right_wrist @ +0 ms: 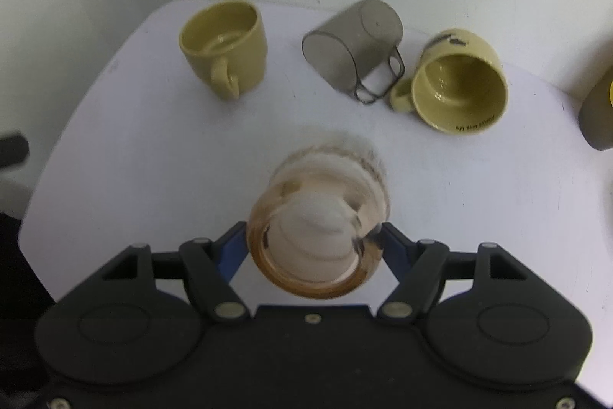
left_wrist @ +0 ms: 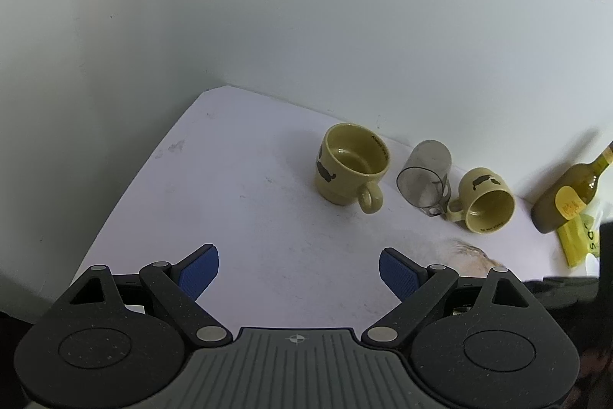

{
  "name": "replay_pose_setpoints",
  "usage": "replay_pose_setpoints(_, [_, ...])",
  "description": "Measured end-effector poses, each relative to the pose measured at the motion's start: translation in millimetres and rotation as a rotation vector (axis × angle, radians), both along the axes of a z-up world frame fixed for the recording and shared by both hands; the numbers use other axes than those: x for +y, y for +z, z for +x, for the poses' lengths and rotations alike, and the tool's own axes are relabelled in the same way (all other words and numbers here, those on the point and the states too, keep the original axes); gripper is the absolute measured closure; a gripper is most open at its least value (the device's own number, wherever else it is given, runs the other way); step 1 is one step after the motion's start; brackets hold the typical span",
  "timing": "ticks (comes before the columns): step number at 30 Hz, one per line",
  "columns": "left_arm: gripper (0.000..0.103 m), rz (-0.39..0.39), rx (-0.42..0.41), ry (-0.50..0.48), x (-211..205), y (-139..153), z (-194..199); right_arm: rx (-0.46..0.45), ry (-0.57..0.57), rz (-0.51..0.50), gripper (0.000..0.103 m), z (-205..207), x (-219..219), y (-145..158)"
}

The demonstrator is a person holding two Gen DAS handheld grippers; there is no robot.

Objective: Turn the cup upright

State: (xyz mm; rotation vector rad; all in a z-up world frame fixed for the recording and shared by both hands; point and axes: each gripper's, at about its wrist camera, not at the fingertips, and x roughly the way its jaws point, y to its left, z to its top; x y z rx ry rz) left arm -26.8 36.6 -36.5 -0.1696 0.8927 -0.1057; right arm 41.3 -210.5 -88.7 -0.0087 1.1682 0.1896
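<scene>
My right gripper point(right_wrist: 312, 244) is shut on a clear amber-tinted cup point(right_wrist: 318, 221), blurred by motion, with its mouth facing the camera above the white table point(right_wrist: 134, 148); it shows faintly in the left wrist view point(left_wrist: 469, 253). My left gripper point(left_wrist: 299, 271) is open and empty over the table's near left part. A yellow mug point(left_wrist: 350, 165) point(right_wrist: 224, 45) stands upright. A grey transparent cup point(left_wrist: 425, 179) point(right_wrist: 354, 45) and a second yellow mug point(left_wrist: 484, 200) point(right_wrist: 458, 81) lie on their sides to its right.
A dark olive bottle point(left_wrist: 567, 196) leans against the wall at the far right, with a yellow-green packet point(left_wrist: 578, 240) beside it. The white wall point(left_wrist: 306, 25) runs right behind the cups. The table's rounded left edge point(right_wrist: 69, 125) drops off to the left.
</scene>
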Motion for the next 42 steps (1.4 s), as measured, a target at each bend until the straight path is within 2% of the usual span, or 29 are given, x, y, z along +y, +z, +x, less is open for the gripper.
replay_pose_setpoints(2, [0.012,0.002,-0.006,-0.003,-0.2,2.2,-1.6,0.035,-0.015,-0.013,0.032,13.7,2.3,-2.9])
replay_pose_setpoints(9, [0.012,0.005,-0.02,0.0,2.6,6.8,-8.0,0.044,-0.042,0.047,0.033,31.8,-0.9,-7.5])
replay_pose_setpoints(15, [0.012,0.006,-0.014,0.024,6.1,6.9,-12.2,-0.058,-0.018,0.02,0.022,21.8,-5.0,14.3])
replay_pose_setpoints(20, [0.012,0.009,0.002,0.041,8.2,5.5,-15.2,-0.038,-0.022,0.042,0.022,13.3,-14.4,14.4])
replay_pose_setpoints(22, [0.012,0.011,0.003,0.036,7.2,5.3,-16.5,-0.02,-0.003,0.052,0.024,8.8,-12.1,8.2])
replay_pose_setpoints(23, [0.012,0.012,0.003,0.033,6.4,5.5,-16.9,-0.01,0.013,0.054,0.031,7.5,-9.8,4.8])
replay_pose_setpoints(25, [0.012,0.014,0.005,0.027,5.1,5.4,-17.6,-0.016,0.018,0.015,0.037,6.5,-4.6,1.6])
replay_pose_setpoints(33, [0.012,0.017,0.001,0.01,1.9,9.0,-19.5,-0.028,0.013,0.019,0.037,32.0,7.6,1.4])
replay_pose_setpoints(37, [0.012,-0.011,0.002,0.011,-0.4,15.1,-19.1,-0.012,0.007,0.016,0.037,45.4,12.8,4.0])
replay_pose_setpoints(39, [0.008,-0.026,0.007,0.011,-2.5,17.7,-17.9,-0.052,0.004,0.001,0.031,39.8,11.3,17.2])
replay_pose_setpoints(40, [0.006,-0.034,0.008,0.012,-4.8,20.2,-17.4,-0.063,0.004,-0.01,0.025,35.7,9.6,23.6])
replay_pose_setpoints(42, [0.004,-0.042,0.012,0.008,-8.6,23.0,-16.2,-0.075,-0.008,-0.018,0.022,24.5,3.4,37.6])
